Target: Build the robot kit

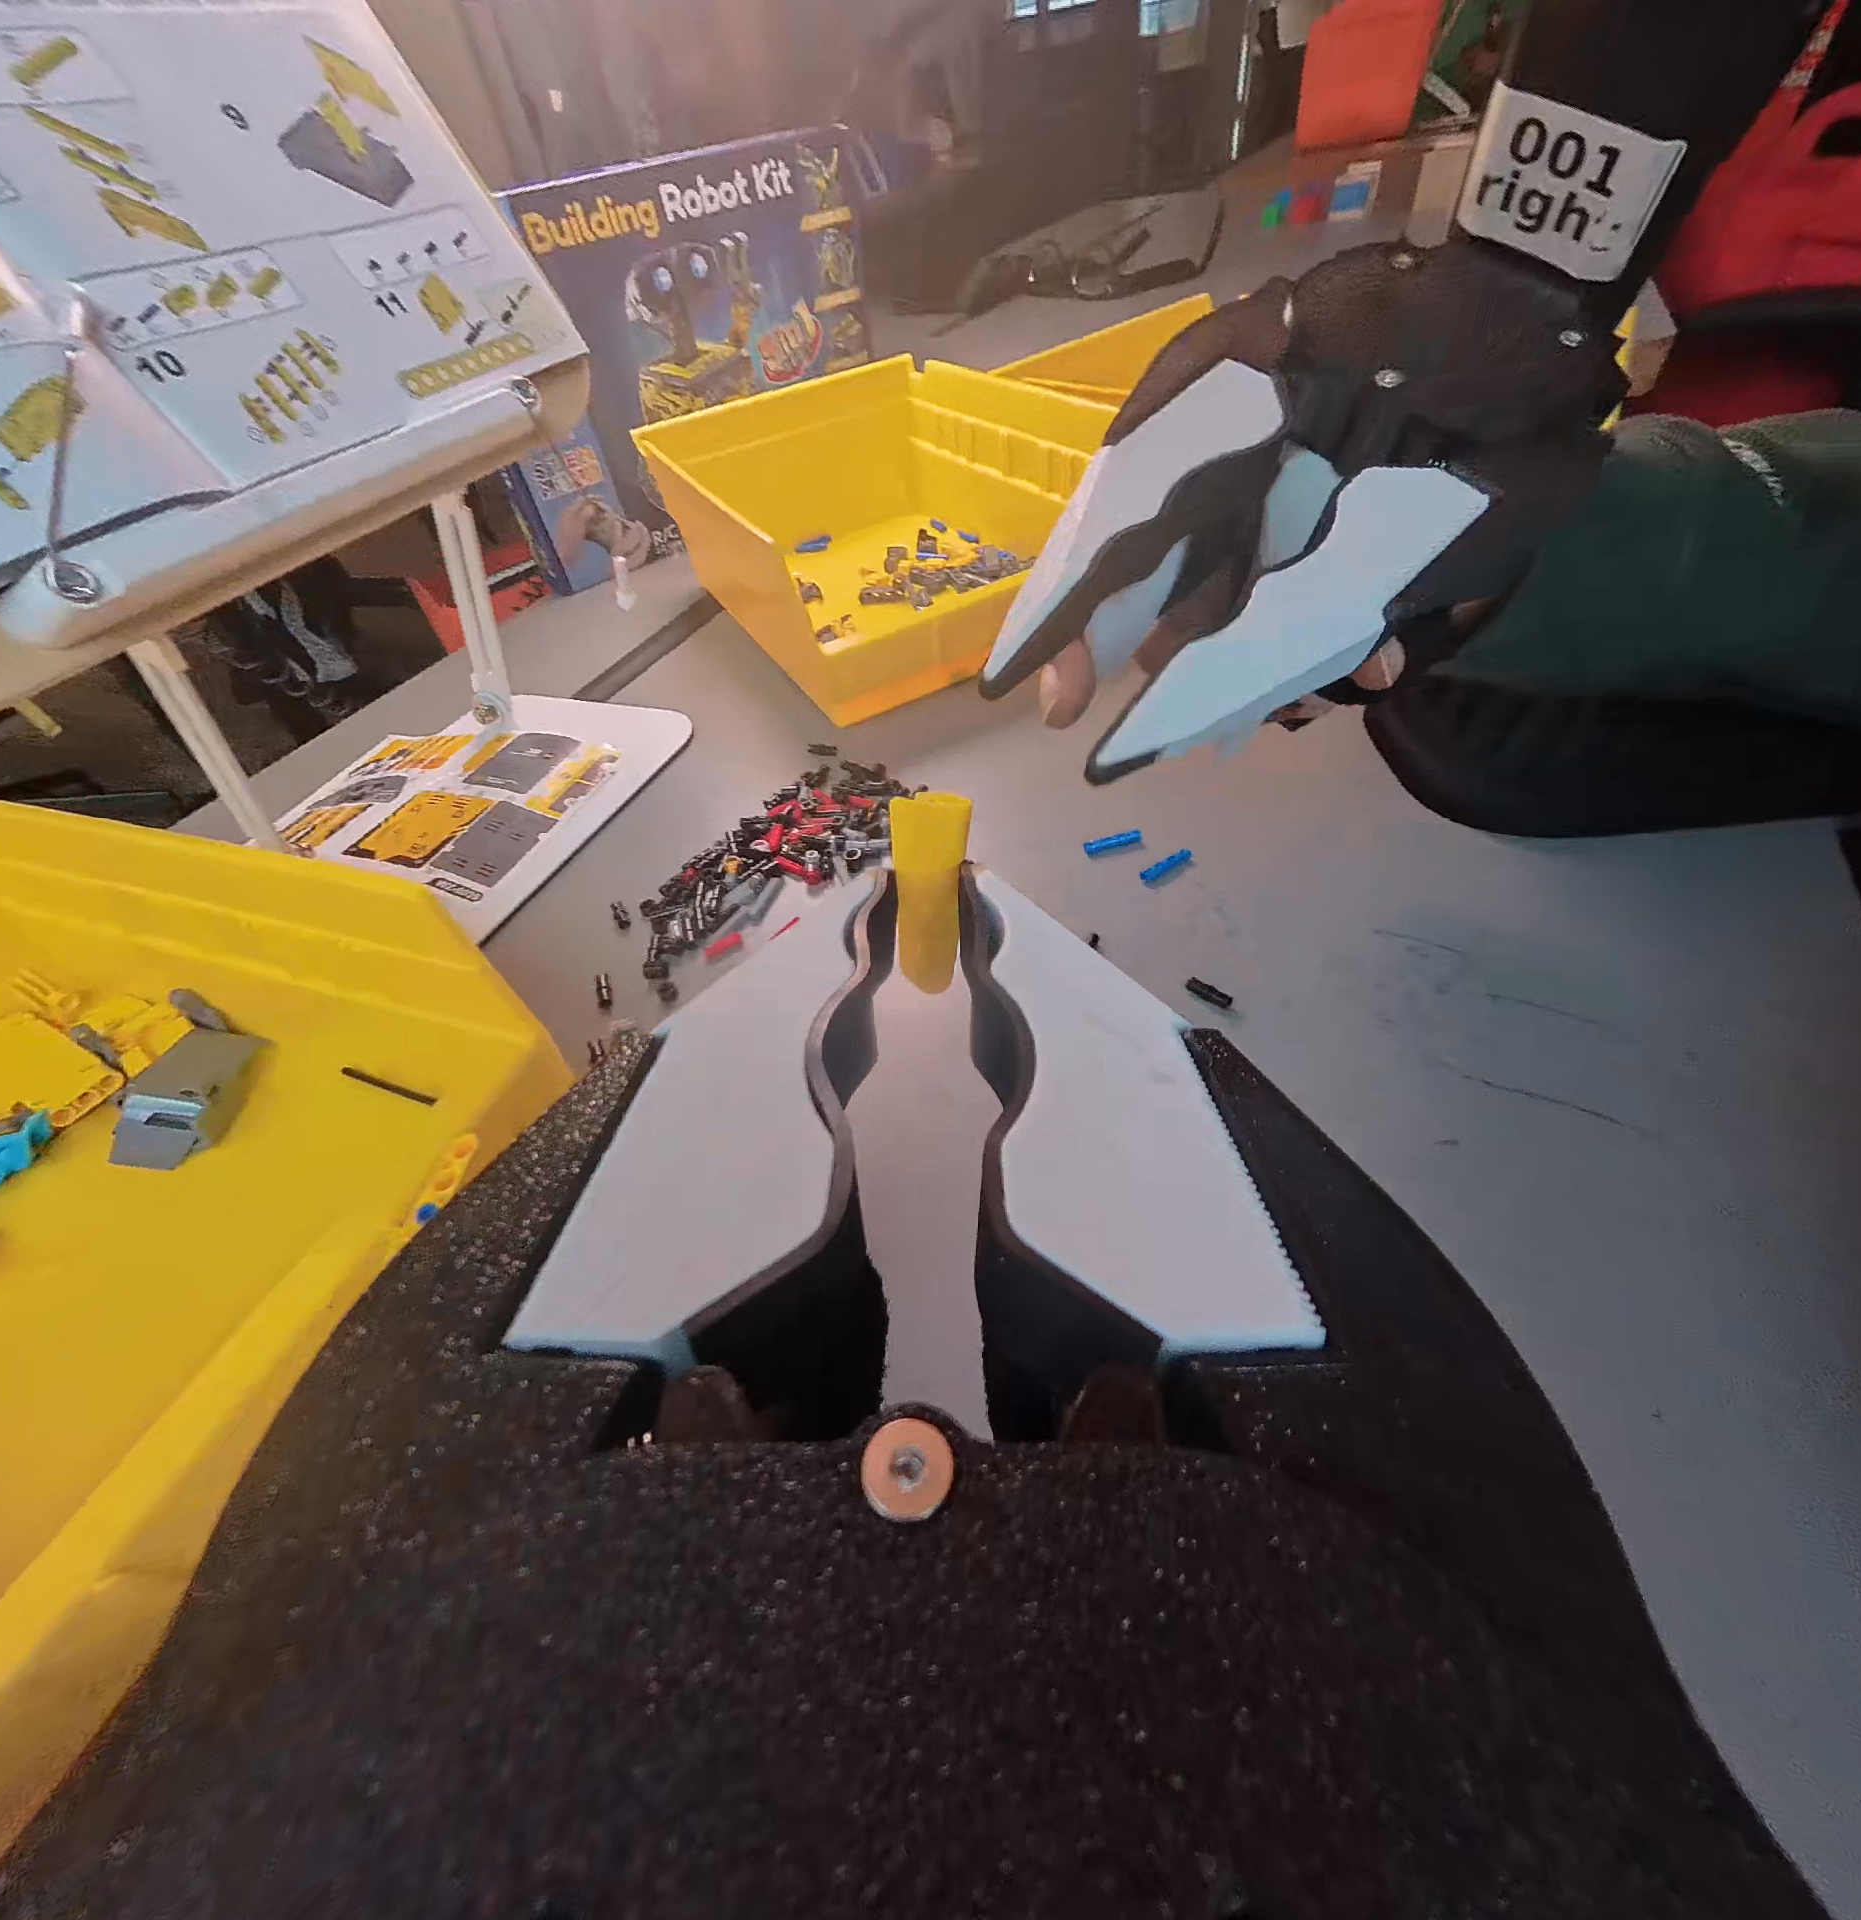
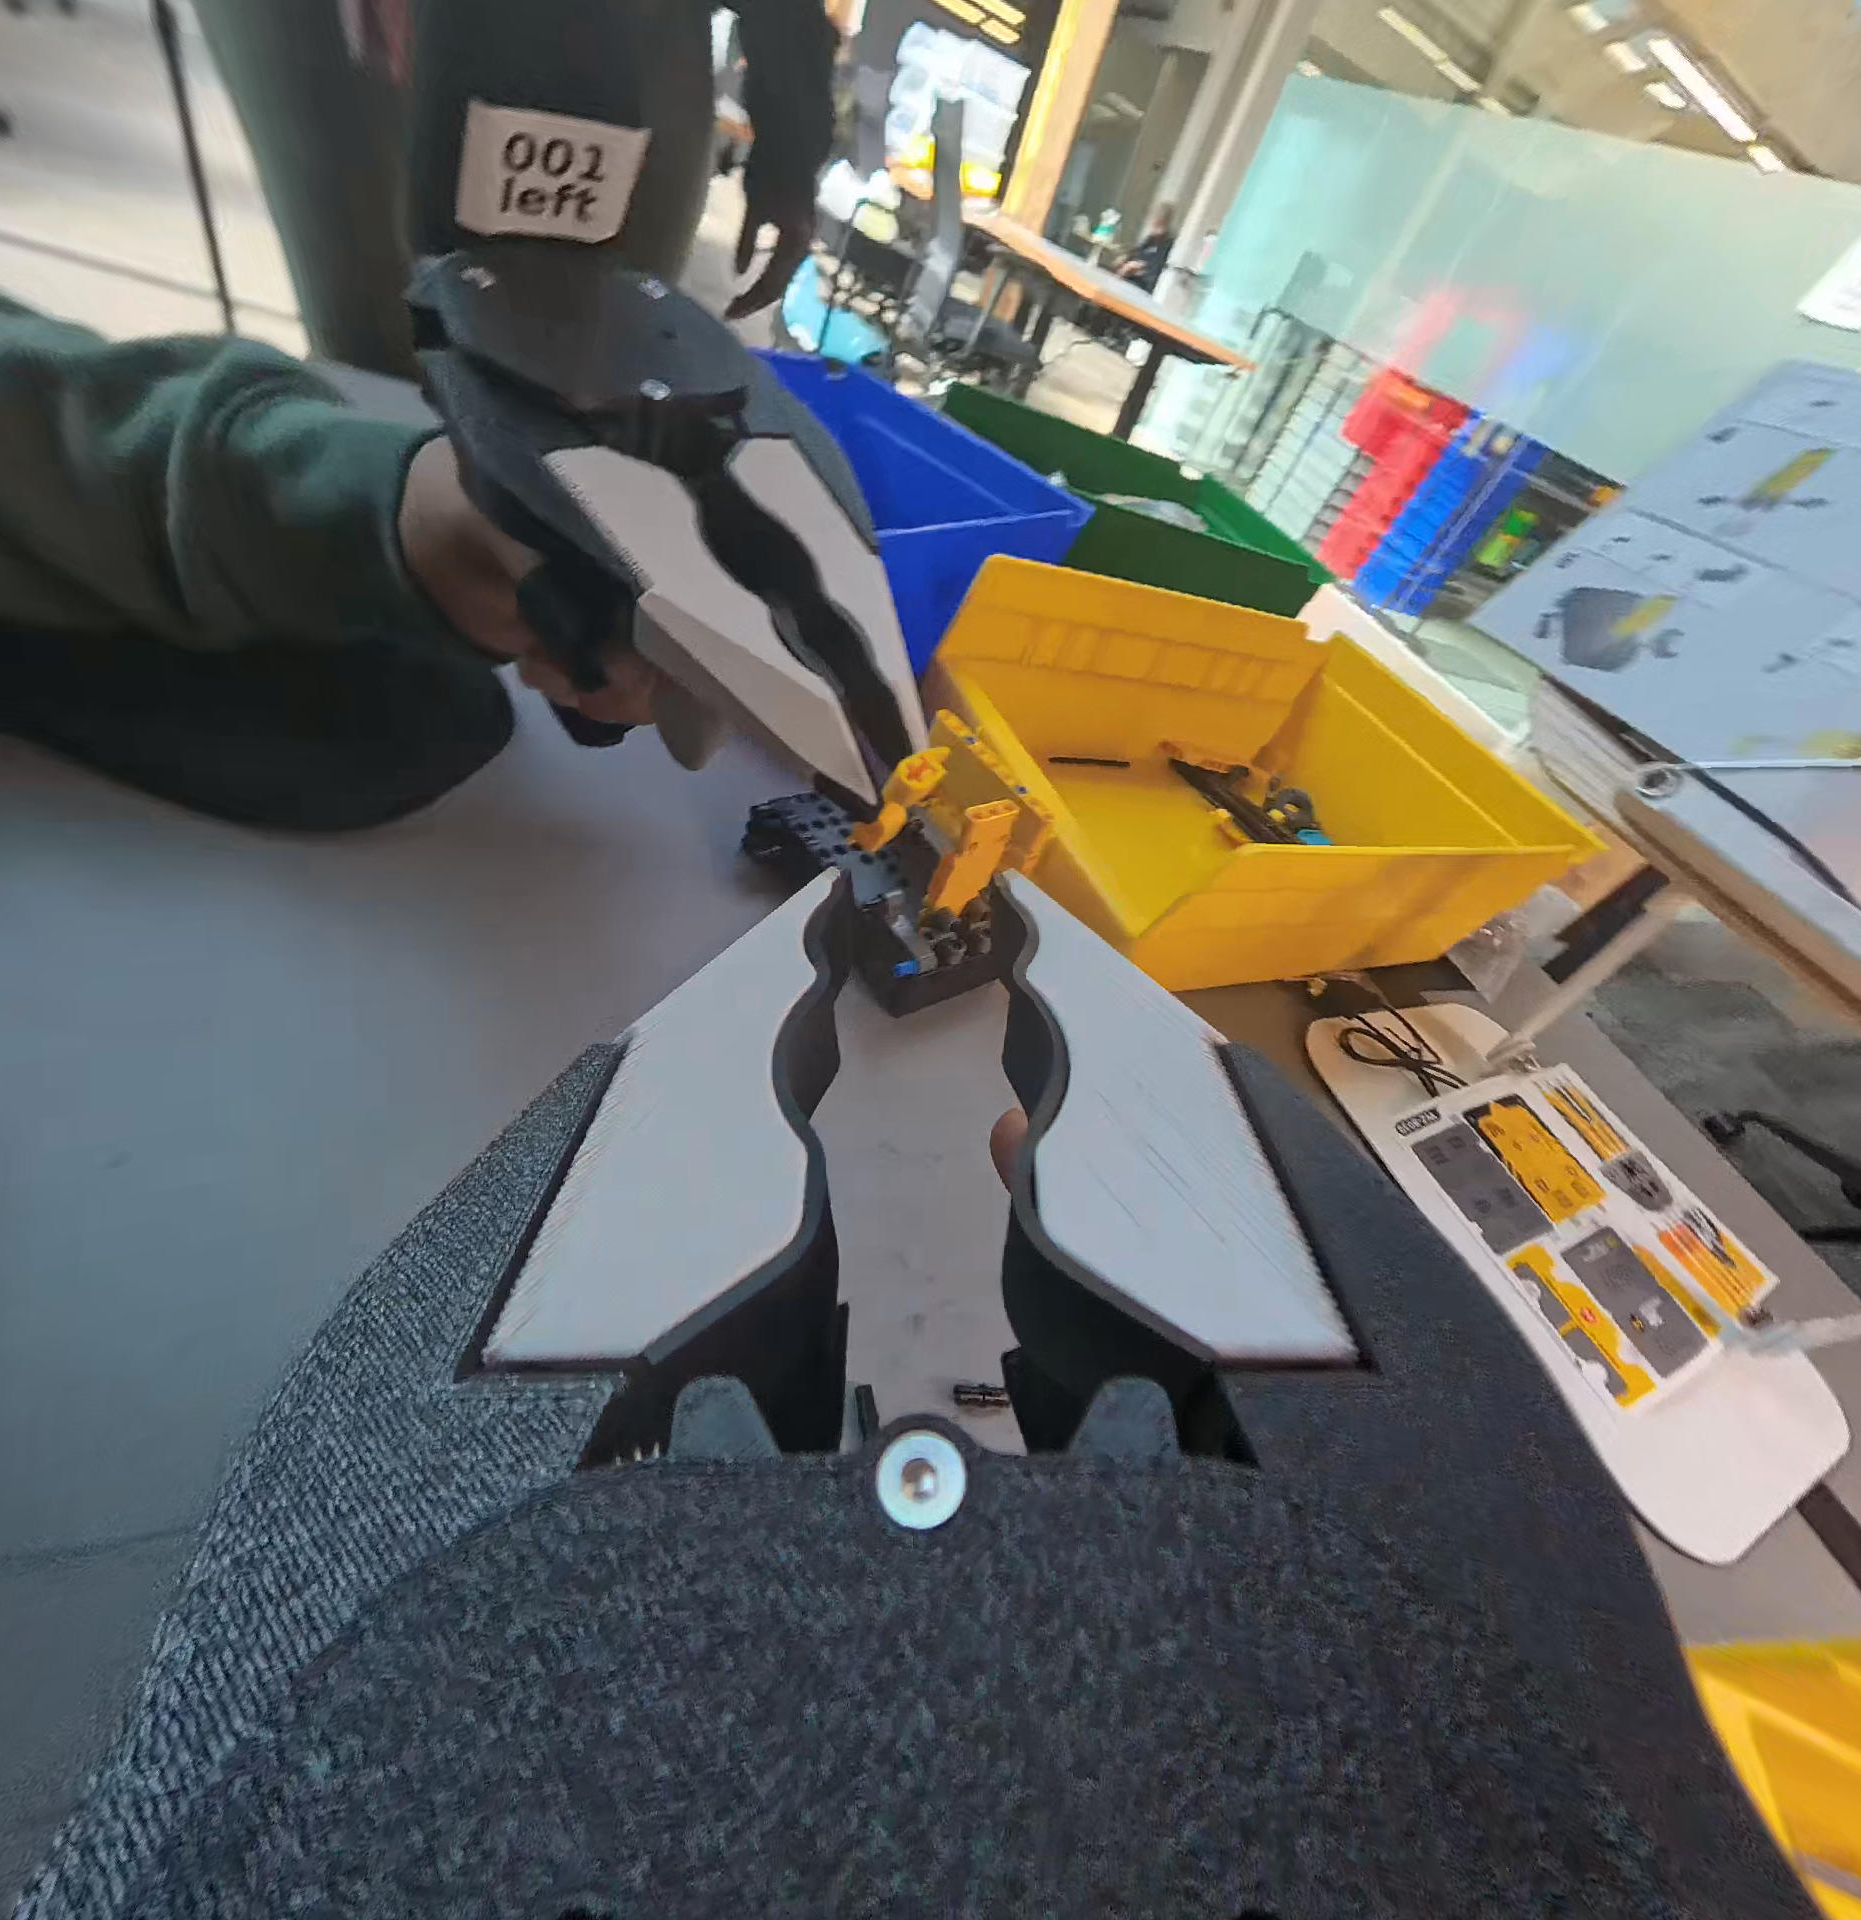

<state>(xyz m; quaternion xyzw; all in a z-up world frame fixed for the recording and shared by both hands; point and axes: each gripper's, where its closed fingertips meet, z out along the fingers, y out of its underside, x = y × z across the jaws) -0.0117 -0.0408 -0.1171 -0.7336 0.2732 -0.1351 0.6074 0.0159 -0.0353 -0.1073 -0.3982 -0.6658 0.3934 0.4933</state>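
— What's the biggest thing in front of them?

— The grey table (image 1: 1528, 1091). A large yellow bin (image 1: 230, 1299) sits at its left edge with grey and yellow parts inside, and a second yellow bin (image 1: 760, 488) farther back holds small dark bits. An instruction sheet (image 1: 230, 260) is propped on a white stand above the near bin, with a blue kit box (image 1: 697, 260) behind.

— And the tools?

— The left tool (image 1: 928, 883) is clamped on a yellow piece (image 1: 931, 914), pinched right at its tips. From the other side, that piece sits atop a black-and-yellow brick model (image 2: 926, 935) standing on the table beside the near bin.

— The right one?

— The right tool (image 2: 921, 883) is spread apart and carries nothing; it hangs above the table, pointed at the model.

— Anything loose?

— A heap of black, red and grey pins (image 1: 780, 842) just beyond the left tool's tips, and two blue pins (image 1: 1113, 844) near it.
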